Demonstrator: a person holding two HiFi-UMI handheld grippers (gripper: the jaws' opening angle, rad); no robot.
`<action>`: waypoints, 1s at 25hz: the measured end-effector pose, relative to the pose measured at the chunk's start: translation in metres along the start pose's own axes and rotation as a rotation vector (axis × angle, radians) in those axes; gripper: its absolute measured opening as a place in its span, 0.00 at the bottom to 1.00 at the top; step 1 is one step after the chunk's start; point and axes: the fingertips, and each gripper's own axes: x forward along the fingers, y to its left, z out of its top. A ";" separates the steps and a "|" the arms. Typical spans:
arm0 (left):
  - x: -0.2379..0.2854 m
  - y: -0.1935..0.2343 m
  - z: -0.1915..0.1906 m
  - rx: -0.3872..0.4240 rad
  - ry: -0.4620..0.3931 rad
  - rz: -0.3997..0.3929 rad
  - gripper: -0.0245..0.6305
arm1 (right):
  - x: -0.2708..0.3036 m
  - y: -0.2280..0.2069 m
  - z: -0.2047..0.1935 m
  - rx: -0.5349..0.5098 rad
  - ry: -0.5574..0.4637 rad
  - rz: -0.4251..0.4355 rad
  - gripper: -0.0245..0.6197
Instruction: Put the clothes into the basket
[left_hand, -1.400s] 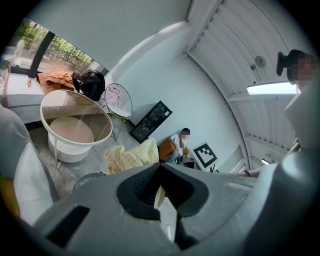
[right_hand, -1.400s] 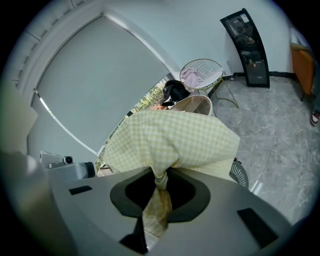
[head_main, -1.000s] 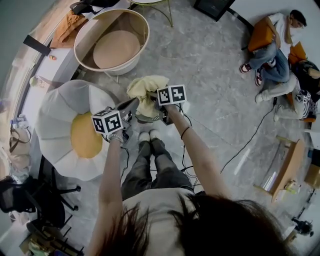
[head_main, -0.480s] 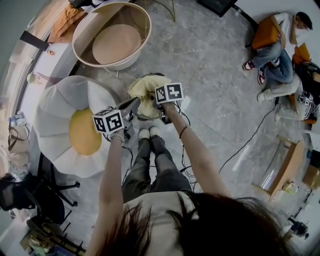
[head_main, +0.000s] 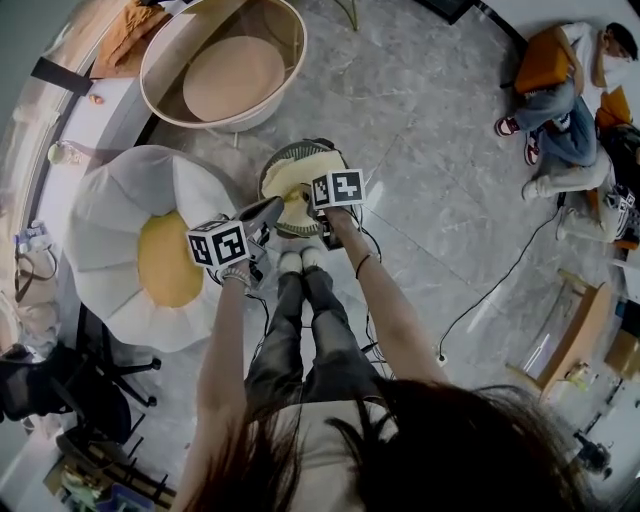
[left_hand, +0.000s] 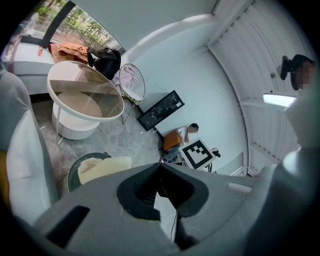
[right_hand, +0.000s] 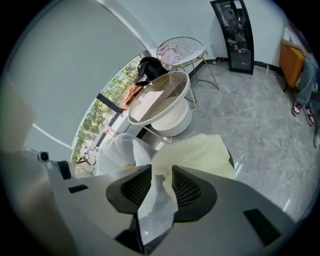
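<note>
Down into the dark round mesh basket (head_main: 268, 172) has sunk the pale yellow cloth (head_main: 290, 178) — the right gripper (right_hand: 161, 172) has just been opening, cloth slack between its jaws; the left gripper (left_hand: 160, 167) — jaws together, empty.

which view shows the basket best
Head view: the basket shows from above, its round rim around the yellow cloth. Left gripper view shows its side; right gripper view only a rim edge beneath the cloth.

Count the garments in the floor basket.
1: a pale yellow cloth lying in the dark basket, just ahead of the person's shoes. Anything beneath it would be hidden.
</note>
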 end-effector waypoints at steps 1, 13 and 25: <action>0.002 0.003 -0.001 -0.005 0.006 0.001 0.05 | 0.002 -0.001 0.000 0.003 0.001 0.002 0.21; 0.005 0.005 -0.015 -0.023 0.022 0.012 0.05 | -0.003 0.001 -0.008 0.032 -0.028 0.052 0.24; -0.009 -0.020 -0.009 0.008 -0.030 -0.005 0.05 | -0.040 0.034 0.002 0.038 -0.138 0.160 0.20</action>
